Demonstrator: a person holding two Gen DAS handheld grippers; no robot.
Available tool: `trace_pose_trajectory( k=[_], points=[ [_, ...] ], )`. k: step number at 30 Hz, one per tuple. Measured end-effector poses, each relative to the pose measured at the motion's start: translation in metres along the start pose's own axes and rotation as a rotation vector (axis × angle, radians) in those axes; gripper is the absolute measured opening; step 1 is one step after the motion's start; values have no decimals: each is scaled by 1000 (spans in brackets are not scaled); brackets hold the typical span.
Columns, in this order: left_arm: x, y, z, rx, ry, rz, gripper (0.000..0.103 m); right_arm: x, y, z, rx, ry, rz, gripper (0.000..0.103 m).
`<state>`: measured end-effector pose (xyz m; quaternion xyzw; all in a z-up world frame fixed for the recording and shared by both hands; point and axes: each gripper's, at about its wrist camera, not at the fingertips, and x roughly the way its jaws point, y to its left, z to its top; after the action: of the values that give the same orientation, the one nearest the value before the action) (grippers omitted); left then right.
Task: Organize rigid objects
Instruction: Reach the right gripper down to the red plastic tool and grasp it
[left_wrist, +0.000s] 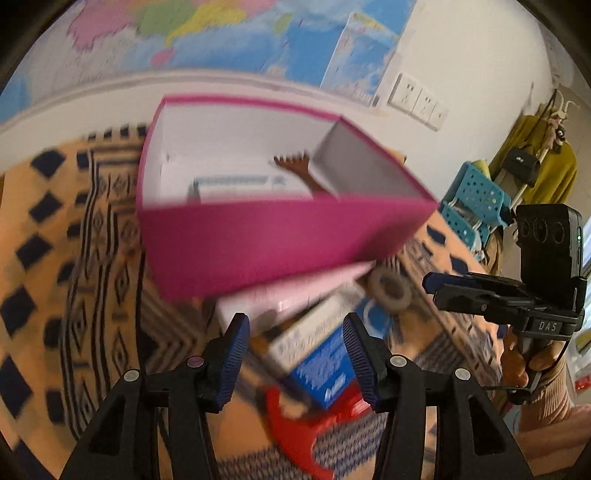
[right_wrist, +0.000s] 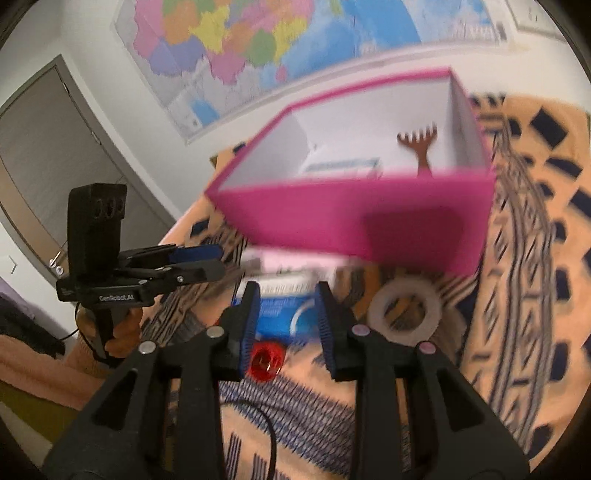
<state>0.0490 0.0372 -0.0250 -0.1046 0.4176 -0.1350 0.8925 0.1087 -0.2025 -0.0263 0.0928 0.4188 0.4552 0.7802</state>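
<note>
My left gripper (left_wrist: 297, 356): jaws spread, nothing pinched, pads touching nothing. Seen through the gap, lower down, is the blue-and-white carton (left_wrist: 317, 365), lying tilted on the patterned cloth (left_wrist: 74, 258). A red plastic piece (left_wrist: 310, 424) sits under the carton's near end, at 6 o'clock from the gap. A pale pink box (left_wrist: 295, 291) lies at 12 o'clock, just past the carton, partly under the magenta box (left_wrist: 273, 243). Tape roll (left_wrist: 389, 290) at 1 o'clock, beside the pink box's corner.

My right gripper (right_wrist: 286, 328): jaws also apart, narrower gap, gripping nothing. The same blue carton (right_wrist: 284, 314) shows between the pads but below them. Red part (right_wrist: 266, 360) by the left pad's tip, at 7 o'clock. Tape roll (right_wrist: 404, 312) at 3 o'clock, just outside the right pad, flat on the cloth.

Magenta box fills 12 o'clock in both views, open top, white inside. It holds a white-and-blue packet (right_wrist: 343, 168) and a brown rake-shaped scratcher (right_wrist: 419, 144) leaning on the inner wall.

Frames are blurred; print on the cartons is unreadable. From the left view, my right hand (left_wrist: 524, 365) on its handle is at 3 o'clock.
</note>
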Motion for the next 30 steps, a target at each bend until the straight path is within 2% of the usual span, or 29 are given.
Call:
trace_pose_trajectory(
  k=[7, 14, 15, 17, 20, 26, 30],
  points=[
    [13, 3, -38, -41, 94, -19, 54, 28, 16, -29, -26, 127, 25, 32],
    [10, -2, -58, -36, 124, -24, 54, 45, 30, -35, -72, 166, 18, 32],
    [9, -3, -60, -33, 124, -24, 54, 47, 31, -36, -79, 170, 12, 31],
    [7, -2, -61, -33, 123, -23, 54, 52, 32, -38, -89, 178, -10, 17],
    [6, -1, -62, -39, 127, -32, 54, 50, 30, -39, -76, 171, -4, 9],
    [1, 0, -66, -28, 130, -60, 61, 37, 10, -44, 24, 137, 47, 6],
    [5, -9, -68, -18, 145, -117, 63, 27, -3, -46, 93, 107, 92, 6]
  ],
)
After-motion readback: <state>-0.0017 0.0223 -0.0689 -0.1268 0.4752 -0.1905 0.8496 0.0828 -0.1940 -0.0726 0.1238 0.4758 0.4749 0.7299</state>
